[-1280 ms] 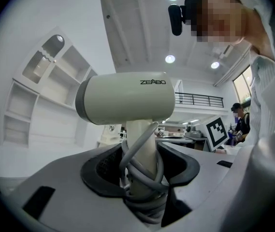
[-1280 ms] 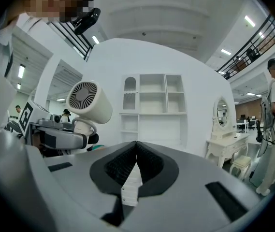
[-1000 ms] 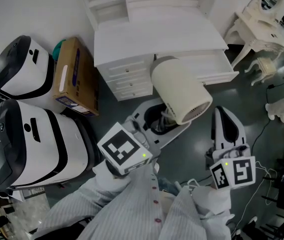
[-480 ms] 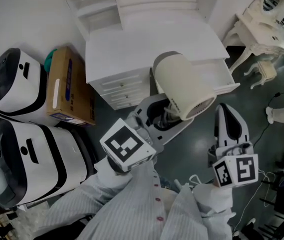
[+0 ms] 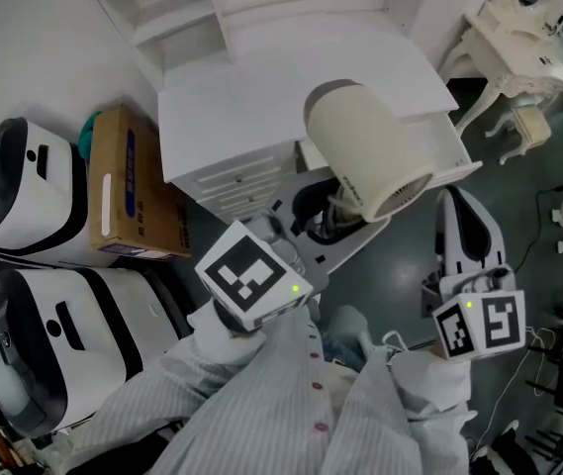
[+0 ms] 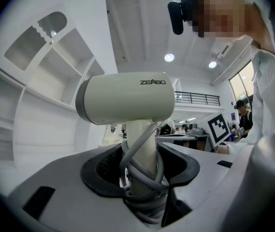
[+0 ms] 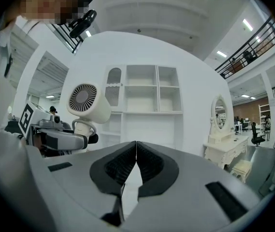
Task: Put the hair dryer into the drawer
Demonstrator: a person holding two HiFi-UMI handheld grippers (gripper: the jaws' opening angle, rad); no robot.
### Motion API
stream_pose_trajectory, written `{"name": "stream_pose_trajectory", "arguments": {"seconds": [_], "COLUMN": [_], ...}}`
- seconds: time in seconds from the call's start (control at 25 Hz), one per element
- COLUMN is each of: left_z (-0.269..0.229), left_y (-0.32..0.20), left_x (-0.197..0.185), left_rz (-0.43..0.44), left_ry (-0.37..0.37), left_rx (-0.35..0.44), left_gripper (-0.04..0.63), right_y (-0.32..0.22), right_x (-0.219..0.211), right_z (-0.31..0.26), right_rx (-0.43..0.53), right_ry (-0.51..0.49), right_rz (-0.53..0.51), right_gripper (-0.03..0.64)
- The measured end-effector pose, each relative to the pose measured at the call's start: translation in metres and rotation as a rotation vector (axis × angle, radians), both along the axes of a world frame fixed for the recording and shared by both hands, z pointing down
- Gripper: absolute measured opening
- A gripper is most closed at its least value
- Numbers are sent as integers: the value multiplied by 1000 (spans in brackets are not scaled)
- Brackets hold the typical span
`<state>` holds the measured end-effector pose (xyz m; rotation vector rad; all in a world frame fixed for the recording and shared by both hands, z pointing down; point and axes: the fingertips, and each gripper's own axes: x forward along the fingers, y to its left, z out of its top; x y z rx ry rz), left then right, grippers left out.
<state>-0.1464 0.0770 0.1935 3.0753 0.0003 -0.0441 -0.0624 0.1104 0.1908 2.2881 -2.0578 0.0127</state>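
Nearest the camera, two striped sleeves (image 5: 261, 404) reach up from 6 o'clock of the head view, each ending in a gripper with a marker cube. The left gripper (image 5: 323, 218) is clamped on the dryer (image 5: 370, 151) - its dark pads press the handle from both sides, with a grey cord (image 6: 147, 175) wound round the handle between them. The dryer's cream barrel stands above the jaws, its grilled end toward 5 o'clock in the head view. The right gripper (image 7: 136, 151), at 4 o'clock from the dryer and apart from it, has its jaws pressed together with nothing between them; from its own view the dryer's round grille shows at 10 o'clock. Just beyond the dryer stands a white dresser (image 5: 222, 107), and its drawer (image 5: 451, 146) is pulled out at 3 o'clock of the barrel - the dryer is in the air in front of it, not inside. A white shelf unit (image 5: 177, 18) rises behind the dresser at 12 o'clock. At 9 o'clock of the dresser a cardboard box (image 5: 128, 191) leans beside it, and further toward 8 o'clock sit two black-and-white machines (image 5: 24, 181), one above the other in the picture. Farthest off, at 2 o'clock, a cream vanity table (image 5: 504, 18) stands with a small stool (image 5: 528, 122) near its legs.
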Motion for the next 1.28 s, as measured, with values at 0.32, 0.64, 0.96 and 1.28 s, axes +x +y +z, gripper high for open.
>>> {"name": "stream_pose_trajectory", "arguments": {"seconds": [0.32, 0.64, 0.96, 1.28], "left_z": [3, 11, 18, 10], "left_y": [-10, -30, -63, -106], "left_x": [20, 68, 143, 219], "left_rz": [25, 3, -61, -214], "left_ry": [-3, -28, -23, -24], "left_rx": [-4, -2, -10, -30], "left_gripper": [219, 219, 219, 219], "right_y": [-5, -30, -72, -124], "right_x": [23, 68, 142, 222], "right_z": [9, 16, 25, 18], "right_rx": [-6, -15, -37, -65], "right_ry": [-16, -36, -27, -24], "right_rz": [38, -5, -85, -224], "right_gripper": [12, 12, 12, 12]}}
